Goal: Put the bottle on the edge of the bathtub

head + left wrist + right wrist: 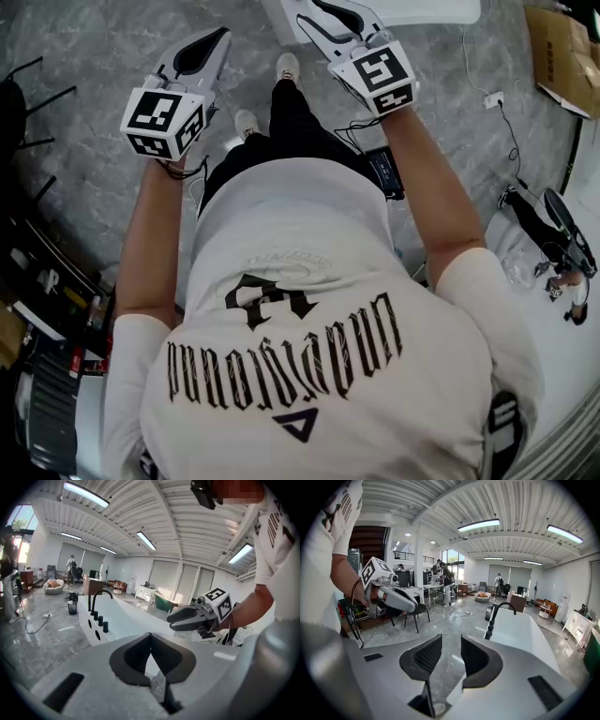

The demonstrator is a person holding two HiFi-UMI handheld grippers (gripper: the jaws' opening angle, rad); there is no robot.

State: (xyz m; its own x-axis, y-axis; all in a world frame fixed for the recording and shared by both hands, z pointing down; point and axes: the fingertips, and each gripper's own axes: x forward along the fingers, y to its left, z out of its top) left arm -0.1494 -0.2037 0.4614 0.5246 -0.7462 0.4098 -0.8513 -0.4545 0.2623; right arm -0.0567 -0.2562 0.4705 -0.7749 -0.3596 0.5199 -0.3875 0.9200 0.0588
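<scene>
No bottle shows clearly in any view. The white bathtub [422, 11] lies just ahead of the person; its rim [123, 613] carries a black faucet [99, 597]. In the right gripper view the bathtub [520, 632] and the faucet [497, 613] stand ahead on the right. My left gripper [150, 637] has its jaws together with nothing in them, held in the air left of the tub [217, 37]. My right gripper [451, 643] is open and empty, its jaws near the tub's near end [314, 14]. Each gripper sees the other: the right gripper [176, 619], the left gripper [405, 603].
A dark container [71, 606] stands on the grey marble floor [103, 66] past the tub's faucet end. Cables [487, 98] and a cardboard box [562, 56] lie to the right. Chairs [412, 613], desks and people fill the far room.
</scene>
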